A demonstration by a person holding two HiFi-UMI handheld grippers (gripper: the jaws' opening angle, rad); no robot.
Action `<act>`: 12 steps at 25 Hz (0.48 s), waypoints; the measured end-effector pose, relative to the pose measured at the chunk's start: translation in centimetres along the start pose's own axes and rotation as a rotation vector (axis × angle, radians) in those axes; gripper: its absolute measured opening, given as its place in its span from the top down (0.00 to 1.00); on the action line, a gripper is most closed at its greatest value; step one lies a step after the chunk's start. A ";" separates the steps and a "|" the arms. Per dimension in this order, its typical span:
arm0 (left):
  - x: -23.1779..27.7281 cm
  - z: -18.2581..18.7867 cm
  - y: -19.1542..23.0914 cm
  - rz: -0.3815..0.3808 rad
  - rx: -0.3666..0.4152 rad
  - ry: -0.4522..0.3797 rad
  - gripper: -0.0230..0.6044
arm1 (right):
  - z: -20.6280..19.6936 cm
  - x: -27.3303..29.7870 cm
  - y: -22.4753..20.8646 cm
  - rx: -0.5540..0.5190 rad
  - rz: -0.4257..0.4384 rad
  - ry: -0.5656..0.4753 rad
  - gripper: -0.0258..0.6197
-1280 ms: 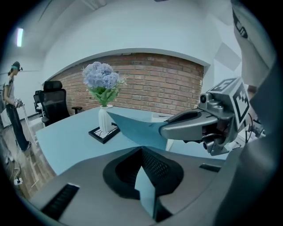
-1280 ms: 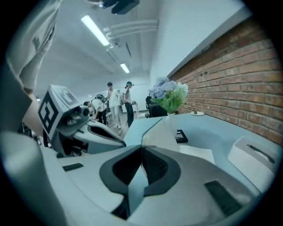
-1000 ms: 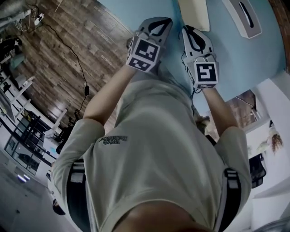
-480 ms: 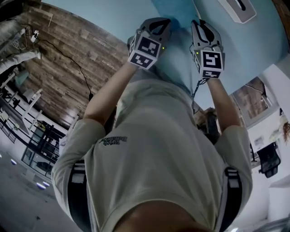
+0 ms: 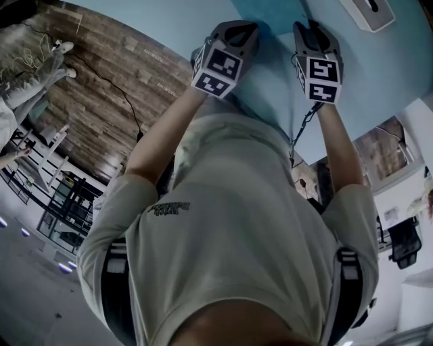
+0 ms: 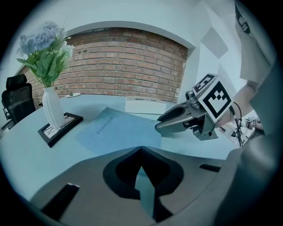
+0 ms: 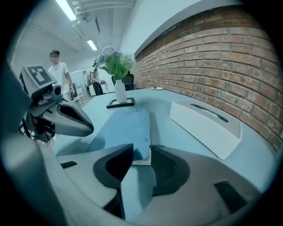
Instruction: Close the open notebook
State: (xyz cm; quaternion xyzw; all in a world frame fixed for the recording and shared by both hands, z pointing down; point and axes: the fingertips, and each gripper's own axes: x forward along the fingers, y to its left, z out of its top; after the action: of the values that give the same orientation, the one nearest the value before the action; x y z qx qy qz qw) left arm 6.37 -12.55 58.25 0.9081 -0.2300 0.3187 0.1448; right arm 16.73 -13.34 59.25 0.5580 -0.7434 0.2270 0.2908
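The blue notebook (image 6: 119,128) lies flat and closed on the pale blue table (image 6: 26,159), cover up; only its near part (image 5: 270,13) shows in the head view. My right gripper (image 7: 141,151) is at its near corner. Its jaws are opening, the corner lies in the gap between them, and the pads stand off it. From the left gripper view it (image 6: 177,121) hovers at the notebook's right edge. My left gripper (image 6: 140,149) is low over the table just short of the notebook, tips together and empty. It (image 7: 66,119) shows left of the book.
A white vase of flowers (image 6: 51,106) stands on a black-framed tray (image 6: 59,128) beyond the notebook's left. A long white box (image 7: 205,126) lies at its right, before the brick wall (image 6: 124,62). People stand far off (image 7: 57,70).
Both grippers have moved away from my body and down toward the table. The pale open page seen a second ago is gone; the blue cover lies there instead.
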 end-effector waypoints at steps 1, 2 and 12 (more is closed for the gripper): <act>-0.2 0.1 -0.1 0.004 -0.003 -0.002 0.94 | 0.3 -0.5 -0.1 0.016 0.006 -0.011 0.76; -0.5 0.3 -0.2 0.009 -0.007 -0.004 0.94 | 0.7 -1.1 -0.2 0.033 0.011 -0.019 0.76; -5.8 4.2 -1.0 0.065 -0.010 -0.088 0.94 | 4.3 -6.8 0.9 0.093 0.038 -0.088 0.88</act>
State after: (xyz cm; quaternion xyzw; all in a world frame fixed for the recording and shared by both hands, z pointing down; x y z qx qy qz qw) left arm 5.04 -11.55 51.25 0.9126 -0.2669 0.2817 0.1286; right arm 16.56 -11.15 51.45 0.5662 -0.7545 0.2420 0.2274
